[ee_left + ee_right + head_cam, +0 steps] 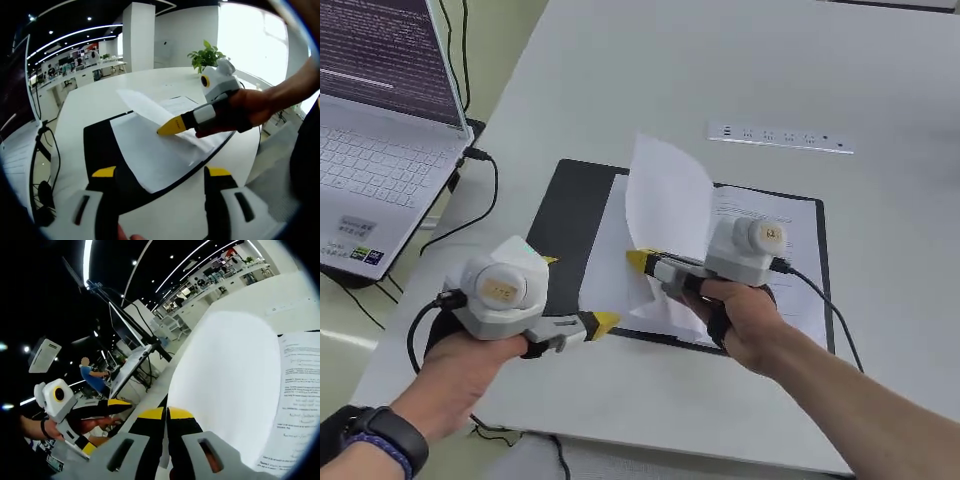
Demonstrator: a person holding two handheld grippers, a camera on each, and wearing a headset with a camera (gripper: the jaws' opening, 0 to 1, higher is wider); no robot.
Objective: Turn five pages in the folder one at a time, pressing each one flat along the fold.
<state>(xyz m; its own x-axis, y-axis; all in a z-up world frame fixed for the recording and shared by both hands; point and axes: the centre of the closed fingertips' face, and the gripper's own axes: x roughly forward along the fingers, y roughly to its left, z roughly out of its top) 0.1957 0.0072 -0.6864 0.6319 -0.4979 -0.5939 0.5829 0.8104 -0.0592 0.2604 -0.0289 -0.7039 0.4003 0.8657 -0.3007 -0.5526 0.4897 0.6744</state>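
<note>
A black folder (570,205) lies open on the white table. My right gripper (642,262) is shut on the edge of a white page (665,195), which stands lifted and curled above the fold. In the right gripper view the jaws (165,415) meet on that blank page (225,385), with a printed page (300,390) flat to its right. My left gripper (578,295) hovers open over the folder's near left corner. In the left gripper view it (161,172) has nothing between its jaws, and the right gripper (171,126) pinches the page (145,107) ahead.
An open laptop (380,150) sits at the table's left edge with black cables (485,205) trailing beside the folder. A white power strip (780,137) lies behind the folder. Bare table (880,90) stretches to the back and right.
</note>
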